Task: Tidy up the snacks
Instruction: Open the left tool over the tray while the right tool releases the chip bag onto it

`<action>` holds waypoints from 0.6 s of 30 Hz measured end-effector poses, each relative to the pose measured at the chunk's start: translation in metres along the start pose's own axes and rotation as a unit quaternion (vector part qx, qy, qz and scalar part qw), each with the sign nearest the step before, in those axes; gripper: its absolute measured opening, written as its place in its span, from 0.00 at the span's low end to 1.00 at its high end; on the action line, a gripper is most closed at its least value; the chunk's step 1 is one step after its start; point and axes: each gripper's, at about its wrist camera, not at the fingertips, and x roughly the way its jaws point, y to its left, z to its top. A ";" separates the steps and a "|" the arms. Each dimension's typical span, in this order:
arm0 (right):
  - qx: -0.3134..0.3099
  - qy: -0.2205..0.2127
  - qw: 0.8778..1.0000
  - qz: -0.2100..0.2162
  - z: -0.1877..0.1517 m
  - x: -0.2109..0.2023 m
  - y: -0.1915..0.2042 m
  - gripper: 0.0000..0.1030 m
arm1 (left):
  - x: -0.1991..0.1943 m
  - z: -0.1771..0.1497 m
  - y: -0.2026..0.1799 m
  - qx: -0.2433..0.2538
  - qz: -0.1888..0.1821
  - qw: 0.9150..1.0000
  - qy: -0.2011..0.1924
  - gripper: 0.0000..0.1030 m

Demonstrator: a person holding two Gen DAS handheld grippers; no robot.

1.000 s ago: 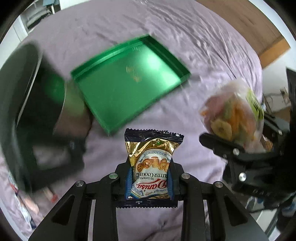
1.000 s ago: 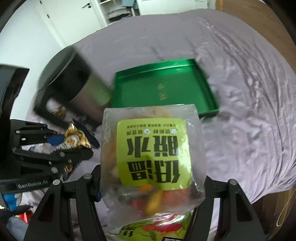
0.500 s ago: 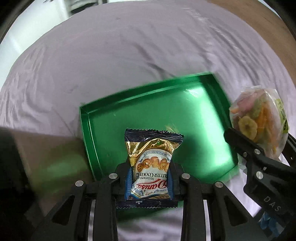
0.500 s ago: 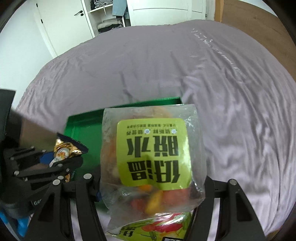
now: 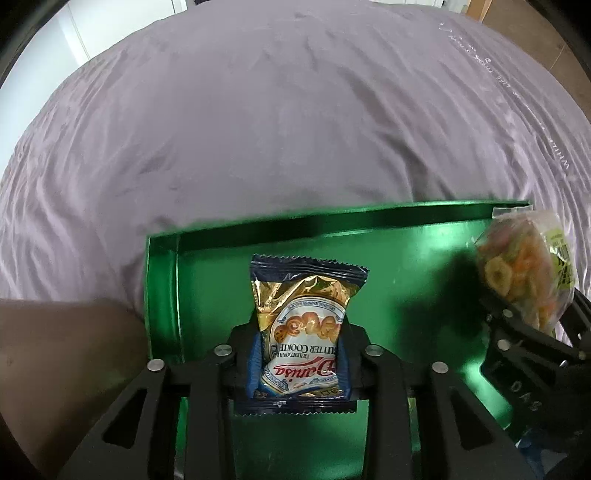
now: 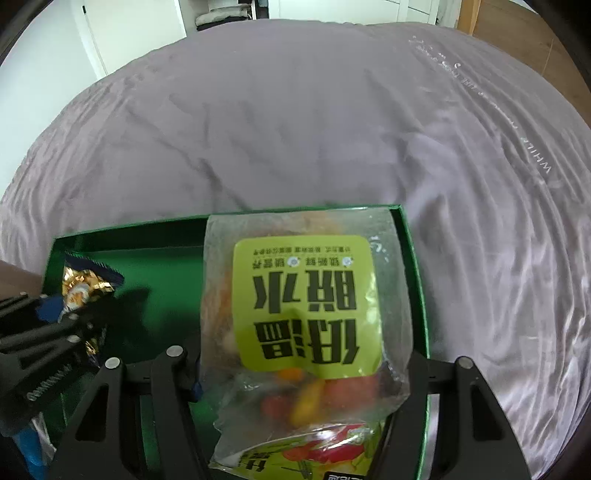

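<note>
My left gripper [image 5: 299, 354] grips a gold and blue butter cookie pack [image 5: 306, 317] over the left part of a green metal tray [image 5: 406, 258]. Its jaws are opening, and the pack still stands upright between the pads. My right gripper [image 6: 303, 373] holds a clear bag of fruit chips [image 6: 306, 306] with a lime label over the right part of the tray [image 6: 159, 258]. Its jaws are easing open a little, with the bag still between them. Each view shows the other gripper at its side: the right one [image 5: 517, 332] with its bag [image 5: 517, 269], the left one [image 6: 62, 325] with its pack [image 6: 85, 284].
The tray lies on a bed with a wrinkled lilac sheet [image 5: 258, 129] that stretches away beyond it. A blurred brown object [image 5: 55, 350] sits just left of the tray. White wardrobe doors [image 6: 129, 29] and a wooden floor [image 6: 517, 29] lie past the bed.
Both grippers have moved from beside the tray to over it and come down closer, each still carrying its snack. The dark bin and canister on the left have left view.
</note>
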 end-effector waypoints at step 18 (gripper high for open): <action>-0.018 -0.056 0.998 -0.022 -0.006 -0.035 -0.007 0.96 | -0.016 -0.005 -0.009 0.019 0.016 0.998 -0.051 0.71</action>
